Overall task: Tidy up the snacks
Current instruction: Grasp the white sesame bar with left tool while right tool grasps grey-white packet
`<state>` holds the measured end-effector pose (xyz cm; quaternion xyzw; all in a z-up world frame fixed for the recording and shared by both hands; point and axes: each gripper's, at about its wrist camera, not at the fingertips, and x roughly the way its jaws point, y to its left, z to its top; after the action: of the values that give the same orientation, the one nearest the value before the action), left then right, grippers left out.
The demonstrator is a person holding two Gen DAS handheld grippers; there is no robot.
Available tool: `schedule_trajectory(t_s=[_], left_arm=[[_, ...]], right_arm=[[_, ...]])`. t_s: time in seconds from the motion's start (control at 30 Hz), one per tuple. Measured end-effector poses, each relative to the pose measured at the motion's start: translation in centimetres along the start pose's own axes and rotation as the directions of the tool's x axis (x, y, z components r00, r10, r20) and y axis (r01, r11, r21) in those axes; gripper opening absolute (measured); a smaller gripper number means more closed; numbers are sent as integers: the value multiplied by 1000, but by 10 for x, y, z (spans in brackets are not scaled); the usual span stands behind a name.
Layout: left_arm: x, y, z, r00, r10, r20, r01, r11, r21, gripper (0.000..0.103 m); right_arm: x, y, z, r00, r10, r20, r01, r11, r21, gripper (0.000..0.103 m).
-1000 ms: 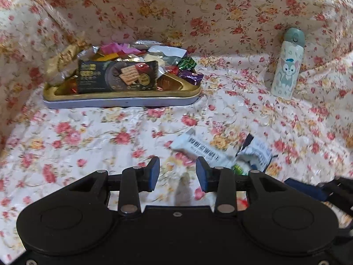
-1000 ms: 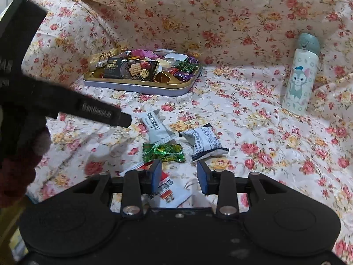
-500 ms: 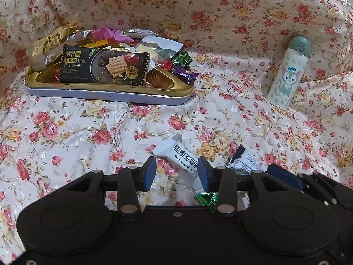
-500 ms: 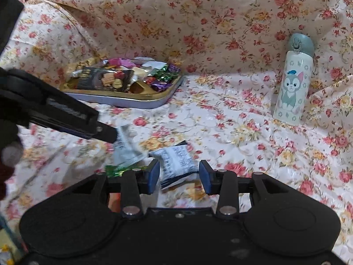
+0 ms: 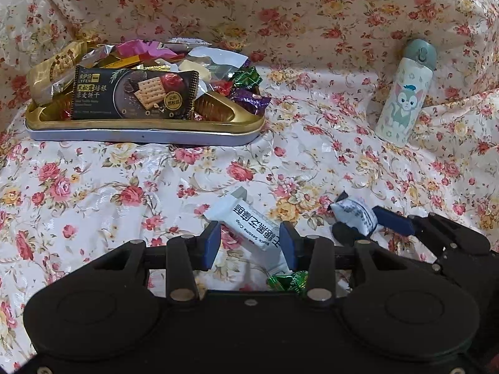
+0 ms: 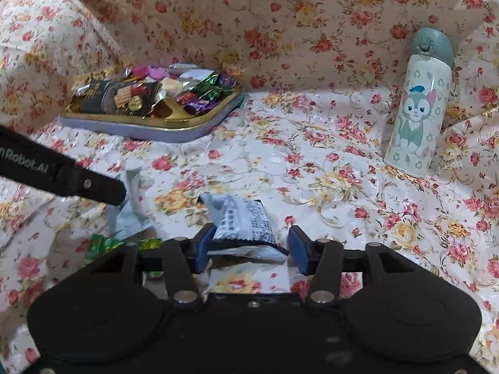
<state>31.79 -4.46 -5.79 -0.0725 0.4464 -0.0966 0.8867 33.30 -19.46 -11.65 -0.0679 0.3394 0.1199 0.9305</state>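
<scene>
A gold tray (image 5: 246, 118) full of wrapped snacks sits at the back left; it also shows in the right wrist view (image 6: 199, 121). My left gripper (image 5: 249, 244) is open, its jaws either side of a white sesame crisp packet (image 5: 249, 221) on the cloth. A green candy (image 5: 287, 282) lies just below it. My right gripper (image 6: 249, 251) is open around a small white and black packet (image 6: 243, 221), which also shows in the left wrist view (image 5: 354, 216). The white packet (image 6: 132, 212) and green candy (image 6: 106, 244) lie left of it.
A flowered cloth (image 5: 93, 187) covers the surface and rises behind. A white cat-print bottle (image 5: 404, 93) with a grey lid stands at the back right, also in the right wrist view (image 6: 418, 106). The left gripper's black arm (image 6: 62, 177) crosses the right view's left side.
Both grippers have moved forward and down toward the loose packets. The left now straddles the white crisp packet and the right straddles the white and black packet. Both stay open.
</scene>
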Motion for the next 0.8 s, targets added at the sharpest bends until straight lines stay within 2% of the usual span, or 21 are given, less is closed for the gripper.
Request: schedule_trajectory(t_s=[0.17,0.27,0.47,0.8], left_arm=[[3,-2,-1,1000,10,-6,-10,1000,9,51],[5,-3,0,1000,20,-5,-20,1000,4,56],[13,-8,1,999,33,-14,-33,999,0,57],[14,0,-2,998,64,-12,-64,998,-22,64]], right_arm=[[1,-10,-4,999,19,38,-21,998,56,55],[0,-12,-5,999,28,46,-31,997,69,55],[1,-9,-6,999,28,46,-31,998,60,61],[5,-6,-5,999,15,38,-17,999,47,63]])
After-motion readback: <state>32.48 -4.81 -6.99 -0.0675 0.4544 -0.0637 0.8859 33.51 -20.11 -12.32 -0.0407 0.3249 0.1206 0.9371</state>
